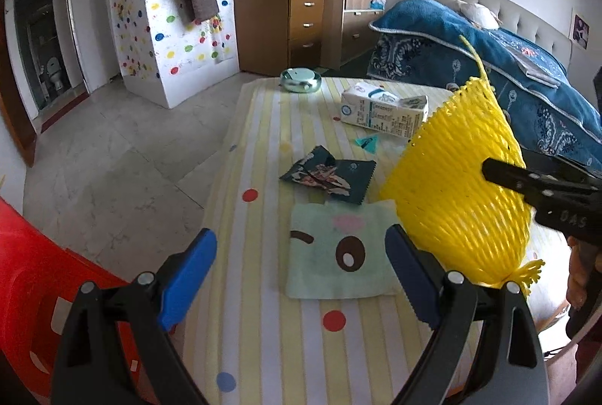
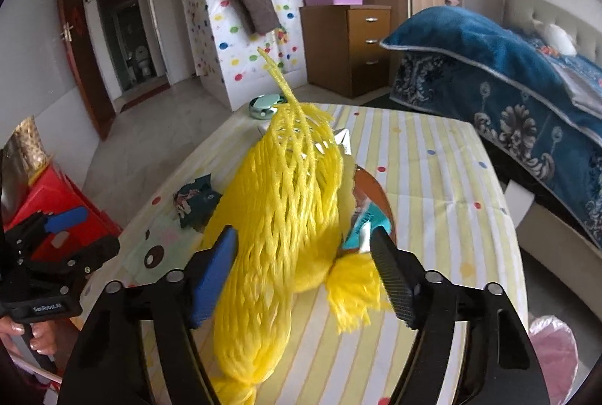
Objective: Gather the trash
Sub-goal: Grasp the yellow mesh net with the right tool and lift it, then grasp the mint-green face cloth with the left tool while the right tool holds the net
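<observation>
A puffy yellow foam net (image 2: 286, 216) rests on the striped table (image 1: 263, 329). My right gripper (image 2: 303, 277) straddles it with jaws wide. The left pad touches its side; a gap shows beside the right pad, where the tassel lies. One of the right gripper's fingers (image 1: 526, 183) crosses the net (image 1: 459, 186). My left gripper (image 1: 299, 273) is open and holds nothing, hovering over a pale green cartoon-face sheet (image 1: 338, 250). Beyond it lie a dark snack wrapper (image 1: 327, 179), a teal scrap (image 1: 367, 143) and a milk carton (image 1: 383, 111). A teal wrapper (image 2: 361, 228) peeks out beside the net.
A round metal tin (image 1: 301, 79) sits at the table's far edge. A red stool (image 1: 30, 273) stands left of the table and a bed with a blue cover (image 1: 489, 66) to the right. A pink bag (image 2: 553, 348) hangs near the table's right corner.
</observation>
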`<action>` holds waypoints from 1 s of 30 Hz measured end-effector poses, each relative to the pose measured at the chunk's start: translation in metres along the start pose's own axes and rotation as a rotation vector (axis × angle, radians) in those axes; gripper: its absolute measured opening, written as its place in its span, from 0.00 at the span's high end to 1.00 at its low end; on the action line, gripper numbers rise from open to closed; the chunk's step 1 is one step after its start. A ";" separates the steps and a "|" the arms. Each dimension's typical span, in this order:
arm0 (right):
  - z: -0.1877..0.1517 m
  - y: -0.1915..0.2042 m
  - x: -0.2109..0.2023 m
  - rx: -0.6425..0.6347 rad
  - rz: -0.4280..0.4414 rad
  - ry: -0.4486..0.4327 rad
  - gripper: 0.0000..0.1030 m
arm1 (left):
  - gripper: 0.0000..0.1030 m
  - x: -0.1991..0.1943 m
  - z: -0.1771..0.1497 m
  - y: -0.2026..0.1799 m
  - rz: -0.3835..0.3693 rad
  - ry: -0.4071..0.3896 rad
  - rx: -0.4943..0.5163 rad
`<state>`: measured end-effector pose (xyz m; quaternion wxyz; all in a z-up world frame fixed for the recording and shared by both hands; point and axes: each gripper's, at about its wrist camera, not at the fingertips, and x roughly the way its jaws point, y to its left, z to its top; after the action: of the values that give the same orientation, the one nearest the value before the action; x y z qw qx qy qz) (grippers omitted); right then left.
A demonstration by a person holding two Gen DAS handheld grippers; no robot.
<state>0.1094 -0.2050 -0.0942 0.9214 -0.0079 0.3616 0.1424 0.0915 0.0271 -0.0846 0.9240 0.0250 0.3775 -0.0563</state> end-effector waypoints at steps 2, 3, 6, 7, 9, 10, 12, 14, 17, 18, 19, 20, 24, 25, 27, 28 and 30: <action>-0.001 0.000 0.005 0.002 0.016 0.030 0.31 | 0.14 0.002 -0.003 0.000 -0.005 0.010 0.009; -0.001 0.000 0.006 0.003 0.020 0.036 0.35 | 0.14 0.002 -0.006 0.000 -0.004 0.016 0.015; -0.003 0.001 0.004 0.006 0.030 0.041 0.64 | 0.14 0.002 -0.013 0.003 0.002 0.031 0.020; -0.004 0.001 0.001 0.008 0.032 0.033 0.74 | 0.14 0.002 -0.014 0.003 0.002 0.035 0.018; -0.006 0.000 -0.019 0.021 0.003 -0.004 0.88 | 0.14 0.002 -0.016 0.004 -0.001 0.047 0.014; -0.007 -0.001 -0.032 0.025 -0.016 -0.025 0.88 | 0.14 0.003 -0.017 0.003 -0.003 0.052 0.015; -0.011 -0.002 -0.045 0.027 -0.043 -0.047 0.88 | 0.14 0.004 -0.018 0.001 -0.005 0.058 0.021; -0.016 -0.004 -0.064 0.029 -0.085 -0.076 0.88 | 0.14 0.007 -0.017 -0.005 -0.005 0.065 0.036; -0.027 -0.009 -0.092 0.052 -0.130 -0.113 0.88 | 0.14 0.021 -0.014 -0.013 0.016 0.089 0.055; -0.027 -0.012 -0.096 0.055 -0.134 -0.116 0.88 | 0.14 0.026 -0.013 -0.016 0.019 0.099 0.060; -0.032 -0.014 -0.104 0.065 -0.148 -0.123 0.88 | 0.14 0.030 -0.012 -0.017 0.024 0.109 0.063; -0.032 -0.017 -0.105 0.067 -0.152 -0.124 0.88 | 0.14 0.034 -0.011 -0.020 0.030 0.121 0.066; -0.035 -0.037 -0.121 0.109 -0.175 -0.131 0.88 | 0.14 0.045 -0.010 -0.033 0.017 0.139 0.097; -0.035 -0.040 -0.123 0.117 -0.177 -0.131 0.88 | 0.14 0.047 -0.009 -0.036 0.012 0.138 0.100; -0.039 -0.045 -0.127 0.135 -0.178 -0.128 0.88 | 0.17 0.048 -0.008 -0.041 0.015 0.145 0.105; -0.041 -0.046 -0.130 0.139 -0.179 -0.126 0.88 | 0.20 0.047 -0.009 -0.042 0.009 0.140 0.110; -0.043 -0.052 -0.133 0.146 -0.177 -0.126 0.88 | 0.36 0.042 -0.012 -0.045 -0.011 0.138 0.111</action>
<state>0.0017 -0.2941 -0.0420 0.9494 0.0362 0.3102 0.0343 0.1080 -0.0201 -0.1226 0.8927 0.0778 0.4365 -0.0804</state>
